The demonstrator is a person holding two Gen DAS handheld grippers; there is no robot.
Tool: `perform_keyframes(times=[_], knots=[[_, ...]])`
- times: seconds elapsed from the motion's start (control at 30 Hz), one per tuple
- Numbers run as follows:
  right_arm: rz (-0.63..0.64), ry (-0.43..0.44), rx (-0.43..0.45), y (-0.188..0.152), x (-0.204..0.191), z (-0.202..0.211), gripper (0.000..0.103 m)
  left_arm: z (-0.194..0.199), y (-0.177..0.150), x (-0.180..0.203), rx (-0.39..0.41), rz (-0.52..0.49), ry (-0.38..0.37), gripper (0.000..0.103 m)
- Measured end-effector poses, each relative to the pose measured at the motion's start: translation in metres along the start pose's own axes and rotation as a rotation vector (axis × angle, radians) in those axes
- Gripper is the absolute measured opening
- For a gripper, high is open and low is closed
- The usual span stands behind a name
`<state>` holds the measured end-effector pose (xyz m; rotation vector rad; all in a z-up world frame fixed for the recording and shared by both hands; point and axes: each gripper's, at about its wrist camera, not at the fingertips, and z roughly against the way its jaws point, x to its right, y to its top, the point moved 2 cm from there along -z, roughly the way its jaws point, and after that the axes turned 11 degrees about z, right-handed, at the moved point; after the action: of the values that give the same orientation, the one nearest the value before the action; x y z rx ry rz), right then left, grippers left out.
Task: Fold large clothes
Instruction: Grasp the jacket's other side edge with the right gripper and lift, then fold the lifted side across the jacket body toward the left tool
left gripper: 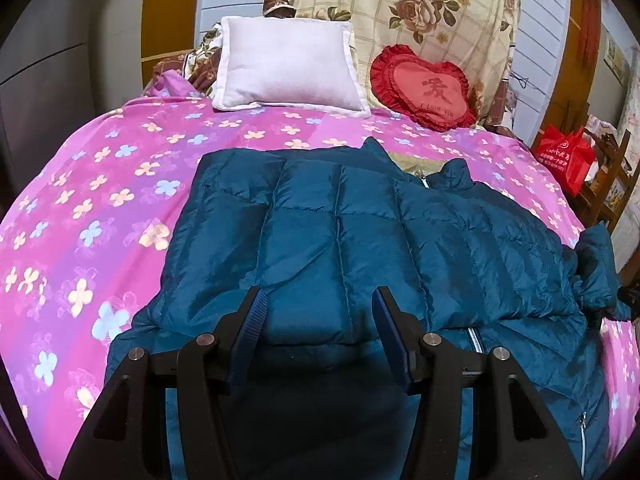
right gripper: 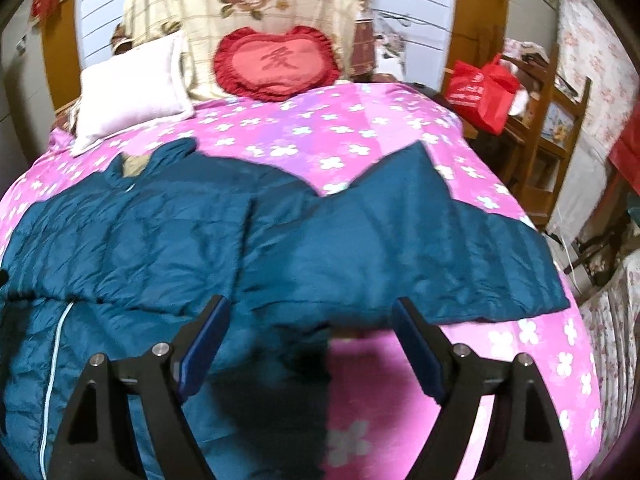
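A large teal quilted down jacket [left gripper: 360, 240] lies spread on a pink flowered bedspread [left gripper: 100, 200]. In the left wrist view one sleeve [left gripper: 312, 248] is folded across the jacket's front, beside the zipper [left gripper: 474, 336]. My left gripper [left gripper: 318, 312] is open, its jaws either side of the sleeve's cuff end, just above it. In the right wrist view the jacket [right gripper: 160, 232] fills the left and its other sleeve [right gripper: 420, 248] stretches out to the right. My right gripper [right gripper: 310, 320] is open and empty, over that sleeve's lower edge.
A white pillow [left gripper: 288, 68] and a red heart cushion [left gripper: 424, 88] lean at the bed's head against a floral quilt [left gripper: 400, 12]. A red bag [right gripper: 480, 92] sits on wooden furniture [right gripper: 560, 128] to the right of the bed.
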<state>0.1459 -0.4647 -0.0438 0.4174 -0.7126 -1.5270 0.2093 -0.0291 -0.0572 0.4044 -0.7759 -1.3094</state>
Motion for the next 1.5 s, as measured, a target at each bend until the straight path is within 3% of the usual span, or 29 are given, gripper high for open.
perform_keyframes(times=[0.43, 0.57, 0.93, 1.07, 1.23, 1.33, 1.4, 1.43, 1.47, 1.5], knots=[[-0.103, -0.143, -0.038, -0.007, 0.104, -0.021, 0.087, -0.005, -0.006, 0.004, -0.005, -0.029, 0.013, 0.033], [-0.148, -0.168, -0.050, -0.015, 0.150, -0.039, 0.093, -0.006, -0.006, 0.003, -0.004, -0.032, 0.016, 0.033], [-0.423, -0.280, -0.136, -0.056, 0.289, -0.096, 0.095, -0.016, -0.005, -0.004, -0.026, -0.022, 0.034, 0.033], [-0.469, -0.293, -0.177, -0.069, 0.313, -0.115, 0.096, -0.021, -0.005, -0.007, -0.036, -0.018, 0.044, 0.033], [-0.532, -0.249, -0.179, -0.085, 0.328, -0.129, 0.103, -0.026, -0.008, -0.006, -0.048, -0.027, 0.057, 0.033], [-0.506, -0.271, -0.168, -0.084, 0.322, -0.128, 0.091, -0.025, -0.009, -0.006, -0.045, -0.034, 0.056, 0.033], [-0.463, -0.274, -0.152, -0.077, 0.312, -0.126, 0.060, -0.025, -0.009, -0.006, -0.049, -0.034, 0.055, 0.033], [-0.441, -0.263, -0.149, -0.073, 0.307, -0.125, 0.050, -0.024, -0.009, -0.006, -0.050, -0.032, 0.053, 0.033], [-0.408, -0.243, -0.150, -0.068, 0.299, -0.125, 0.031, -0.023, -0.009, -0.006, -0.050, -0.031, 0.049, 0.033], [-0.391, -0.229, -0.155, -0.064, 0.293, -0.125, 0.022, -0.021, -0.009, -0.006, -0.050, -0.029, 0.046, 0.033]])
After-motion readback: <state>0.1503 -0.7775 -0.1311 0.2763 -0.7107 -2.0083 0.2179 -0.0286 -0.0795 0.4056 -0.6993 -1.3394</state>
